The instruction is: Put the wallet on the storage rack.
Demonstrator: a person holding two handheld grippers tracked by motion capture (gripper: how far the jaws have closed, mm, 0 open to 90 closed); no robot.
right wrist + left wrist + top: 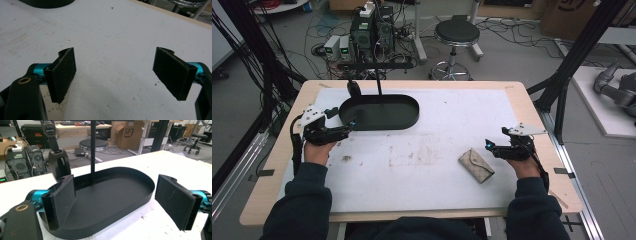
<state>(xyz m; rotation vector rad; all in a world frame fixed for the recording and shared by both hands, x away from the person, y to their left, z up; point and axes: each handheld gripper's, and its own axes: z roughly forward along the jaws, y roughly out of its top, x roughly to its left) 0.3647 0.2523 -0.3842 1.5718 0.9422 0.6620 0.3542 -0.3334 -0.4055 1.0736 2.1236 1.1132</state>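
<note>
Left gripper (346, 126): jaws spread wide, empty, at the near left rim of the black oval tray (412, 112).
Right gripper (486, 146): jaws spread wide, empty, just right of the pouch.
Pouch (476, 165): tan, flat on the white mat (437, 150), well apart from the tray.

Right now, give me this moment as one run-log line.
left tongs: open, at black oval tray rim | right tongs: open, holding nothing, beside beige pouch | pouch: flat on white mat, untouched
</note>
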